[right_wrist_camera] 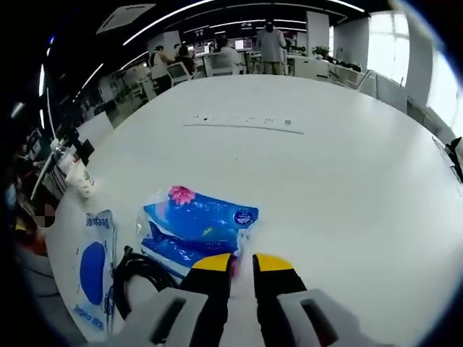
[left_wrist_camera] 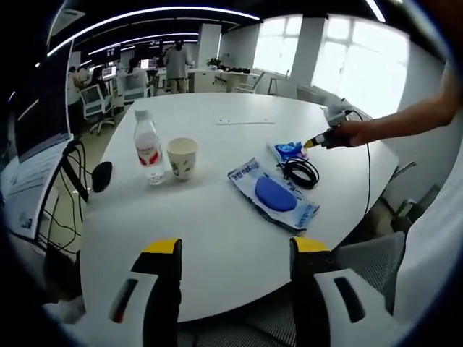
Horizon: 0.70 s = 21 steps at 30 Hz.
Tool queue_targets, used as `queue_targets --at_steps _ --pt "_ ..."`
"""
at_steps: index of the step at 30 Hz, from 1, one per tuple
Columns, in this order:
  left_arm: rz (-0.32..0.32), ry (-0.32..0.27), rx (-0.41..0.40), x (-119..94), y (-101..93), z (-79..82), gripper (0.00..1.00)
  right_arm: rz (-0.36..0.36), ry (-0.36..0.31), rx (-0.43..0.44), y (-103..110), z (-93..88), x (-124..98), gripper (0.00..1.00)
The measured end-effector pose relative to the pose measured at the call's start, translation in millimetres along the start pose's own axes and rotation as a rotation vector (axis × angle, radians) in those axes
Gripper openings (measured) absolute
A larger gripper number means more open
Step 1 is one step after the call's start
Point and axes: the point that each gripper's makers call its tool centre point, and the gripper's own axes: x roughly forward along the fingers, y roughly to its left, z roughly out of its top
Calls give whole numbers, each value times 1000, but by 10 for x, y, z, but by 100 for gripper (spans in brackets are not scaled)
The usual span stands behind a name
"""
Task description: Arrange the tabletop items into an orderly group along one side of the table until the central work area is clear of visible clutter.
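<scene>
In the right gripper view, the right gripper at bottom centre has its jaws nearly shut, pinching a corner of the blue tissue pack just above it; a coiled black cable lies lower left; in the left gripper view, the left gripper gapes wide, empty, over the white table.

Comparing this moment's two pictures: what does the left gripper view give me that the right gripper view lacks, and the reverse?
Left gripper view: the open left gripper, a water bottle, a black mouse, and a hand bringing the right gripper to the blue pack.

Right gripper view: the pack's pink flower print and its edge nipped between the nearly closed jaws.

Shared: the white table, the pack, a black cable coil, a flat blue-printed bag and a long white strip.
</scene>
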Motion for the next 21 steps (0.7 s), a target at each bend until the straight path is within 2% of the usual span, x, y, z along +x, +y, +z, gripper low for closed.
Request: queue_targets --at_steps 15,21 --pt "-19 -13 -4 71 -156 2 60 30 -3 -77 54 24 -191 14" --pt "-23 -23 -2 78 -166 28 60 62 0 -127 211 37 -259 15"
